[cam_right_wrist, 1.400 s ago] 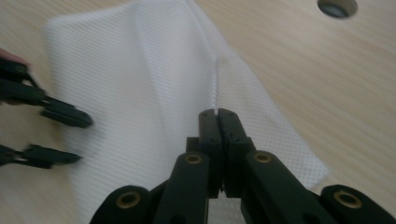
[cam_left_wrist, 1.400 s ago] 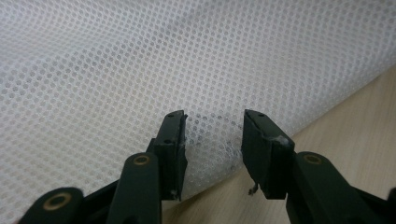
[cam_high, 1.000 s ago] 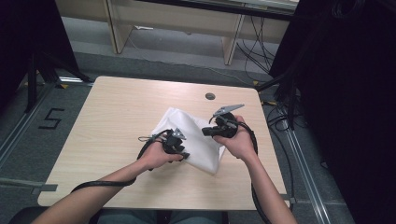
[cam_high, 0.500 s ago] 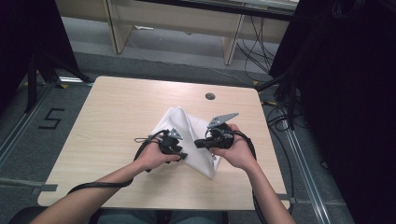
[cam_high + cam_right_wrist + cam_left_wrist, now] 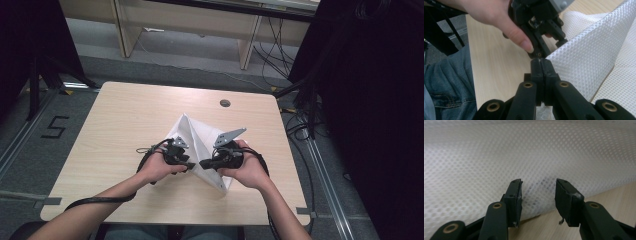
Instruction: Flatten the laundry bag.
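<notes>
Right gripper [image 5: 541,65], jaws clenched on a corner of the white perforated mesh cloth [image 5: 200,140] lying mid-table, could've lost that thin pinch w/ any tug, since the left gripper [image 5: 537,195] had just been opening, cloth between but unpressed.

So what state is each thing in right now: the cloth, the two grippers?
Mesh cloth: white, partly folded, one flap lifted off the table.
Left gripper: jaws apart and just been opening, cloth in front of them, not pinched.
Right gripper: jaws shut on the cloth's corner.
</notes>
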A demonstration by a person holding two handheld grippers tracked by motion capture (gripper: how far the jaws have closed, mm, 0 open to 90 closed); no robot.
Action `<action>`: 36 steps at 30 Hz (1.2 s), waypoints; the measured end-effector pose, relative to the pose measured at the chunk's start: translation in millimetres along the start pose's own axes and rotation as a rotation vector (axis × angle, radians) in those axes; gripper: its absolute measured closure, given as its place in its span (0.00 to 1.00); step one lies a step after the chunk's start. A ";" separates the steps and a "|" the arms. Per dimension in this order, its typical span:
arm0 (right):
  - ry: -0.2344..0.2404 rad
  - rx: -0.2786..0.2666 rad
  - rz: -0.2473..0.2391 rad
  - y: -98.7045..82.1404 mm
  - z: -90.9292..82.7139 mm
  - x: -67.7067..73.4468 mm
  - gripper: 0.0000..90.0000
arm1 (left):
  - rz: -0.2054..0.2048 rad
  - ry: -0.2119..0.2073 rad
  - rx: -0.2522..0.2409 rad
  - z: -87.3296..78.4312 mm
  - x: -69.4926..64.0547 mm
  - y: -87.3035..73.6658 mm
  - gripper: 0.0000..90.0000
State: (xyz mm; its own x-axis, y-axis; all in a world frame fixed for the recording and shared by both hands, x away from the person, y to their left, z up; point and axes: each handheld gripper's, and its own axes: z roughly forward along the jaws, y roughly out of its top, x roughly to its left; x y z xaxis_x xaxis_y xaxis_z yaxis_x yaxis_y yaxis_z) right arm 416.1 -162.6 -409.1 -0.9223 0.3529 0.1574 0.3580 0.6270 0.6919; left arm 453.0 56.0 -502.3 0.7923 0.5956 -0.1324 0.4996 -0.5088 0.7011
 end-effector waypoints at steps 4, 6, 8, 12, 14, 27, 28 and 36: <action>0.009 0.007 -0.016 -0.3 0.7 3.2 1.00 | -0.006 0.010 0.005 -4.0 4.0 -2.6 0.62; 0.014 0.005 -0.019 0.0 2.8 6.6 1.00 | -0.005 0.013 0.006 -4.1 4.3 -3.2 0.62; 0.025 0.013 -0.028 0.7 3.5 7.8 1.00 | -0.005 0.015 0.006 -4.5 5.3 -4.1 0.62; 0.048 0.030 -0.062 2.3 6.8 15.2 1.00 | -0.001 0.017 0.013 -8.7 8.5 -3.9 0.62; 0.064 0.036 -0.075 1.4 10.2 20.2 1.00 | -0.017 0.026 0.007 -14.9 13.9 -4.5 0.62; 0.123 0.089 -0.114 -1.2 22.3 35.3 1.00 | -0.055 0.134 0.032 -78.2 63.8 -26.6 0.61; 0.123 0.089 -0.114 -1.2 22.3 35.3 1.00 | -0.055 0.134 0.032 -78.2 63.8 -26.6 0.61; 0.156 0.131 -0.119 -5.3 28.6 51.1 1.00 | -0.104 0.190 -0.025 -107.4 80.1 -35.8 0.59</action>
State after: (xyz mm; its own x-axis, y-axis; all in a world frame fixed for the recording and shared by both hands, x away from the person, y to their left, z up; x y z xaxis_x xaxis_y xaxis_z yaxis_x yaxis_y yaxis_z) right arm 371.2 -128.1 -424.9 -0.9668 0.1660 0.1945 0.2521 0.7462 0.6161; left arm 460.9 188.7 -462.7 0.6557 0.7516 -0.0723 0.5645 -0.4243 0.7081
